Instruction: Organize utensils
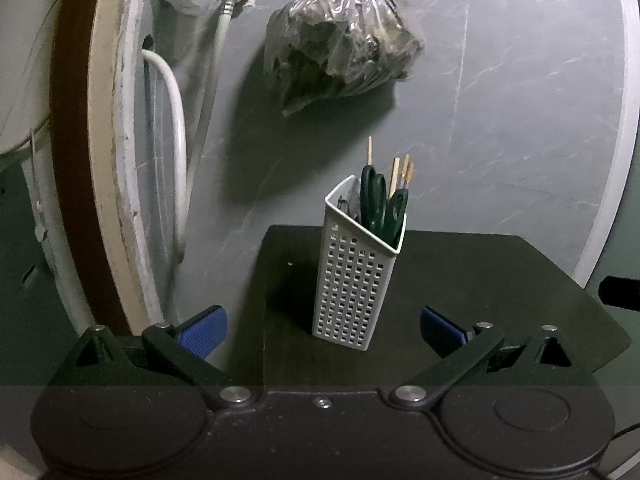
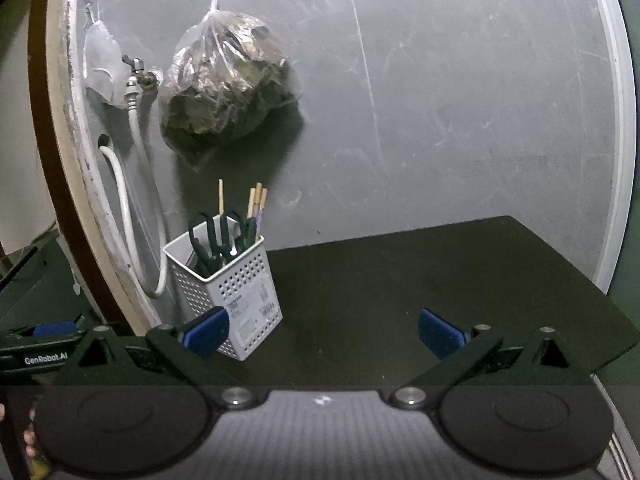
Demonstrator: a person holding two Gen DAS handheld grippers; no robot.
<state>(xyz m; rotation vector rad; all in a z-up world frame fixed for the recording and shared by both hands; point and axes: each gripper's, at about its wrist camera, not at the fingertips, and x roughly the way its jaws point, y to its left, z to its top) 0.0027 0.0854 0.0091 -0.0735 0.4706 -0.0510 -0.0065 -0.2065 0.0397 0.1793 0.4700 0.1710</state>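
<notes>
**Grey wall, dark worktop, one utensil holder**

Grey scuffed wall [image 2: 460,100] behind; dark worktop [image 2: 400,300] below. Hanging plastic bag [image 2: 228,84], white hose [image 2: 132,236]. White perforated holder [image 1: 356,276] upright near the worktop's left edge, containing green-handled scissors [image 1: 374,200] and wooden chopsticks [image 1: 402,172]. Left gripper [image 1: 323,330] and right gripper [image 2: 323,330]: jaws wide apart, empty.

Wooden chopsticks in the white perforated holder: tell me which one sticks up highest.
The lone wooden chopstick at the left, standing apart above the green-handled scissors; the other chopsticks cluster lower to its right in the white perforated holder.
</notes>
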